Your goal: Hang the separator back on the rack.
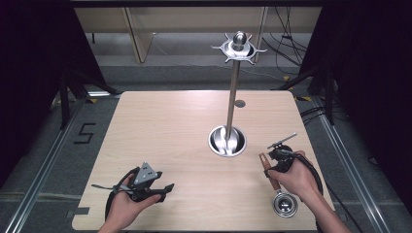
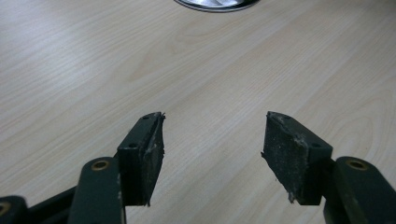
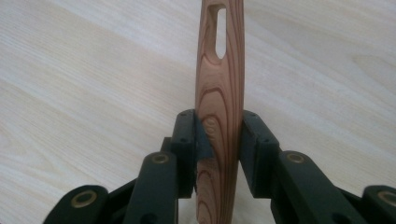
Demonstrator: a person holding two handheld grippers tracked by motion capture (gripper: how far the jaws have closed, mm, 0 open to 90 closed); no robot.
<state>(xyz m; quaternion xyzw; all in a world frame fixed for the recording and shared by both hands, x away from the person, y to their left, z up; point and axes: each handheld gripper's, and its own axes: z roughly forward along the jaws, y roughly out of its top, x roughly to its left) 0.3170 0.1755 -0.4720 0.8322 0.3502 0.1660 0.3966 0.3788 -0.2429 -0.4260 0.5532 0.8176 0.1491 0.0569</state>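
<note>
A ladle with a wooden handle (image 1: 268, 170) and a steel bowl (image 1: 285, 204) lies slanted at the table's front right, and my right gripper (image 1: 272, 167) is shut on the handle. In the right gripper view the handle (image 3: 219, 107) stands between the two pads, its hanging slot at the top. A steel rack (image 1: 234, 97) with a round base (image 1: 227, 141) and hooked crown (image 1: 238, 47) stands mid-table. My left gripper (image 1: 167, 190) rests at the front left, open, its pads (image 2: 149, 154) apart over bare wood.
The light wooden table (image 1: 170, 131) has its front edge close to both hands. A small grey disc (image 1: 240, 103) sits behind the rack. Dark curtains flank the table; cables lie on the floor at the far right.
</note>
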